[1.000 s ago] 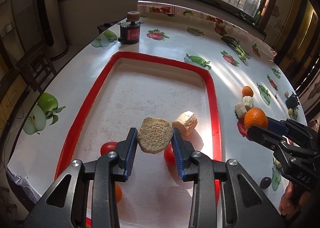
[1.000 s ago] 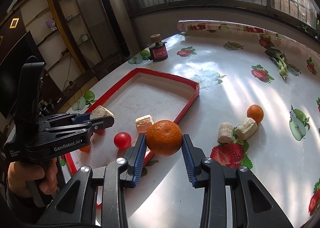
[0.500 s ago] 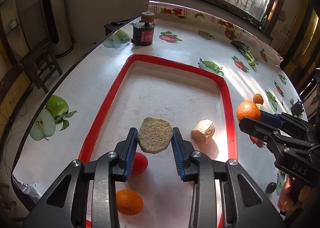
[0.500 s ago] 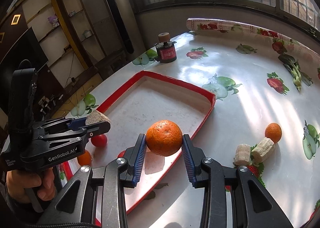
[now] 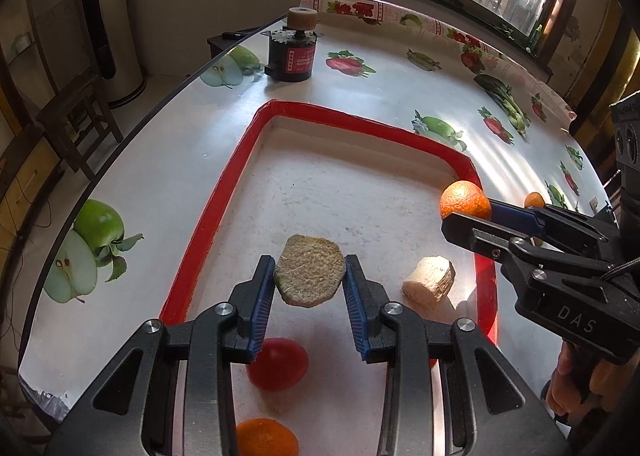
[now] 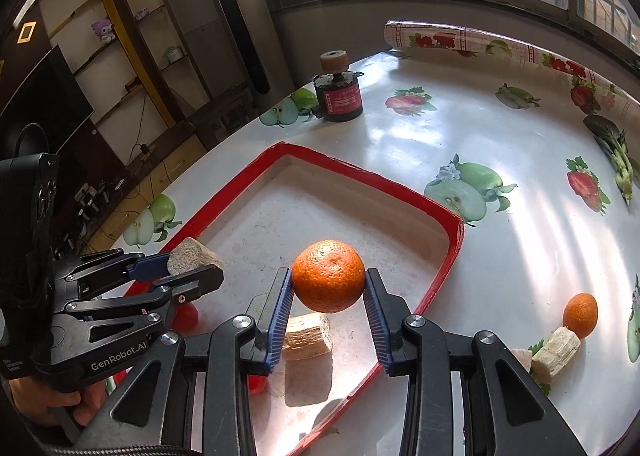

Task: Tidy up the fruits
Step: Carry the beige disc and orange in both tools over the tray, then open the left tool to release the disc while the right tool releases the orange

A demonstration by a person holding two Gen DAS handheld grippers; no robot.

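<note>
We've got both hands busy over the red-rimmed rectangular tray [image 5: 208, 216] that sits on the round table with the glossy fruit-print cloth [image 5: 400, 68].

Our left gripper [image 5: 310, 276] is clamped on a flat, pale-brown fibrous chunk with a rough cut face [image 5: 310, 276], blue pads pressed to both its sides. It hangs above the tray floor, closer to the tray's left rim than its right.

Our right gripper [image 6: 328, 280] is closed on a round orange mandarin with pebbly skin [image 6: 328, 276], also held in the air, over the tray's right side just inside the right rim. In the left wrist view that same mandarin shows right at the rim.

Already lying in the tray: a stubby cream-coloured ridged stalk piece [image 5: 430, 284] near the right rim, a shiny red tomato-like fruit [image 5: 278, 364] toward the near end, and another orange mandarin [image 5: 266, 438] nearer still. There's a second bit of red under our right gripper, but we can't tell what exactly.

Still out on the cloth, well right of the tray: a smaller orange mandarin [image 6: 580, 314] touching a cream ridged stalk piece [image 6: 556, 352], with another pale piece [image 6: 522, 358] just beside it.

Near the table's far left edge stands a black cylindrical motor with a red label and a tan wheel on top [image 5: 294, 52].
</note>
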